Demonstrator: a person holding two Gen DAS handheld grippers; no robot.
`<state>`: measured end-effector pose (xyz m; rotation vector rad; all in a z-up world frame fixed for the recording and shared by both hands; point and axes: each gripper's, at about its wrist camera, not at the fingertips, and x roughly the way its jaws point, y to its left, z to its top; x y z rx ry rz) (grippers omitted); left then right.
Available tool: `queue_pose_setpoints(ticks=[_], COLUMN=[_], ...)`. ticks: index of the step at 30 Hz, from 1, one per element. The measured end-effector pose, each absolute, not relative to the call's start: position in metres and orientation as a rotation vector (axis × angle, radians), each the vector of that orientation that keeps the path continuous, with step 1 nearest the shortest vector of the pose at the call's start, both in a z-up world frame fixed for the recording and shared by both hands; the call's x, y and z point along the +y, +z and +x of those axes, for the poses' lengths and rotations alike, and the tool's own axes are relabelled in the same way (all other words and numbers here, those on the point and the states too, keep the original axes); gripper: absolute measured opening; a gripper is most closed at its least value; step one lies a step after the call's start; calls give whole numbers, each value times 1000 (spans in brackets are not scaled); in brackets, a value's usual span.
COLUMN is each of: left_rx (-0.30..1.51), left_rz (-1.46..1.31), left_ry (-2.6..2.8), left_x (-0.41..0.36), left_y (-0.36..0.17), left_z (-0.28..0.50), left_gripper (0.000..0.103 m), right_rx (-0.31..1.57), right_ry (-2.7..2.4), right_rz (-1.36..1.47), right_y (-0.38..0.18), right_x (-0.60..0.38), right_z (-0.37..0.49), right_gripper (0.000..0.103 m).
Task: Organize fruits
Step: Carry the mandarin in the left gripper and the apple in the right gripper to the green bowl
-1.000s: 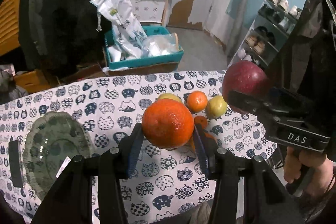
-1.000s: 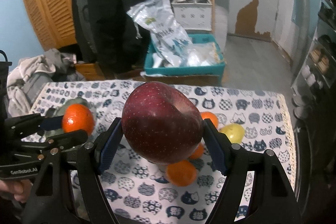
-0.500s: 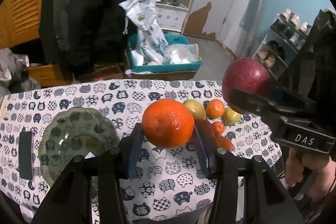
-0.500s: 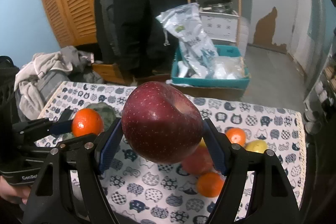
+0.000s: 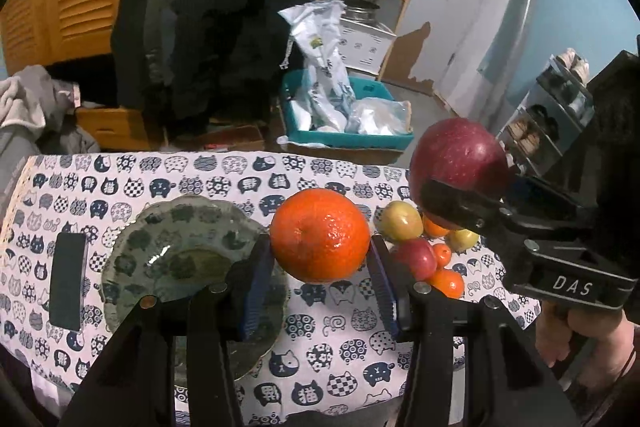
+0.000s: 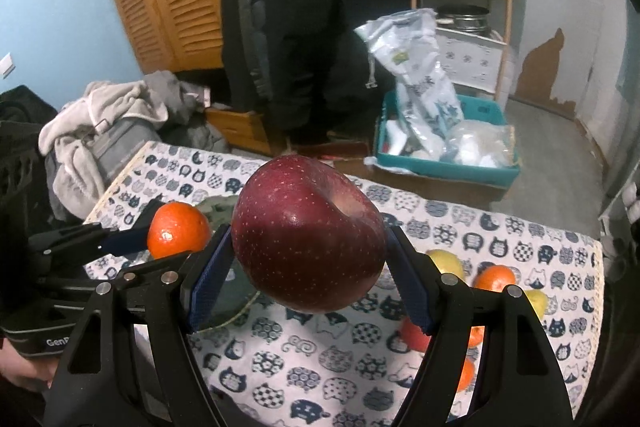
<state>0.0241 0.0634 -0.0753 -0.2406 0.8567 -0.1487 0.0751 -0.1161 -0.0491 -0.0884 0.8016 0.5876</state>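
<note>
The left claw (image 5: 320,267) is clamping a round orange (image 5: 319,235) between its ribbed blue pads (image 5: 256,283), and the fruit's pebbled, glossy skin is filling the lower middle of the left wrist view, above the surface (image 5: 352,347). The right claw (image 6: 310,279) is gripping a large dark red apple (image 6: 308,235) between its own blue pads (image 6: 208,283); the apple's skin is smooth, shiny and speckled with pale dots, and its dimpled end is facing up and to the right in the right wrist view. In the left wrist view the same apple is showing at the right of the frame, pinched in black claw arms marked with white letters, with a hand (image 5: 580,339) wrapping the handle below. A white cloth printed with blue and black cat faces is covering the surface. A scalloped, translucent green glass plate (image 5: 160,239) is lying on it at the lower left of the left wrist view, partly behind the left claw's finger, and a flat dark rectangle (image 5: 67,281) is lying just beside the plate's left edge. Other fruit is sitting in a loose cluster on the cloth to the right of the held orange: a yellow-green round fruit (image 5: 401,225), a small red one (image 5: 416,258), and small oranges (image 5: 449,283). Beyond the surface, a teal bin (image 5: 348,139) holding crinkled plastic bags is standing on the floor.
</note>
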Motion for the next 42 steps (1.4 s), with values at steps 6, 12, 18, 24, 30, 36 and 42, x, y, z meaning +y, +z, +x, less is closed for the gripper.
queue_pose_setpoints(ticks=[6,12,18,24,30,36,42], left_rx=[863,881,916,956,1030,1103,1166], left_rz=[-271,-312,-342,-361,-383,-386,-378], left_ry=[-109,-55,-5,38,71,79,79], left_x=[90,121,150,169,183,185,180], left_y=[-80,-94,-114,-134,-166,-192,-212], left_z=[22,18,12,9,11,13,18], left_gripper=[49,49,49,49,49,49,49], right_rx=[824,849,886,945,1039,1124,1205], right_ry=[619,657,695,733,757,759,748], right_rz=[-103,-119,-133,-153,-155,-187,-193], right_y=[-54,-63,-76,-99,-130,-164,-193], right_x=[-85,-54,-25,6,29,40,41], right_z=[81,85,89,92,97,98,102], right_gripper=[76,76,76,76,76,76,76])
